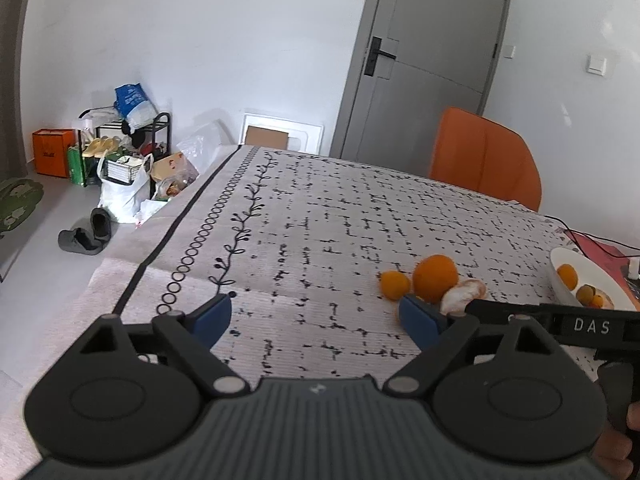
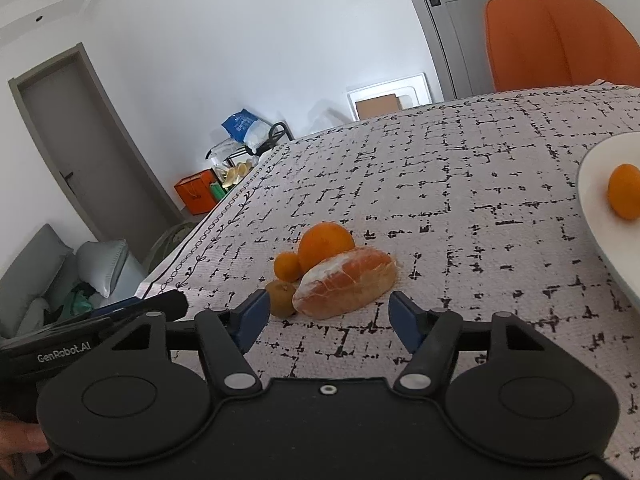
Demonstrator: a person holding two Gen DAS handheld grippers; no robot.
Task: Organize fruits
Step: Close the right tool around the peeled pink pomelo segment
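Observation:
A peeled orange piece (image 2: 346,282) lies on the patterned tablecloth (image 2: 460,208) just ahead of my open right gripper (image 2: 328,316). Behind it sit a large orange (image 2: 326,244), a small orange (image 2: 287,266) and a brownish-green fruit (image 2: 282,298) touching the left finger's tip. A white plate (image 2: 596,208) at the right holds a small orange (image 2: 624,196). In the left wrist view, my left gripper (image 1: 320,316) is open and empty over the cloth, with the large orange (image 1: 435,278), small orange (image 1: 395,285) and peeled piece (image 1: 464,294) by its right fingertip. The plate (image 1: 560,276) holds several small fruits.
An orange chair (image 1: 486,158) stands at the table's far side. A black cable (image 1: 580,236) and a red item (image 1: 600,252) lie near the plate. The table's left edge (image 1: 176,232) drops to a floor with bags, a rack and slippers.

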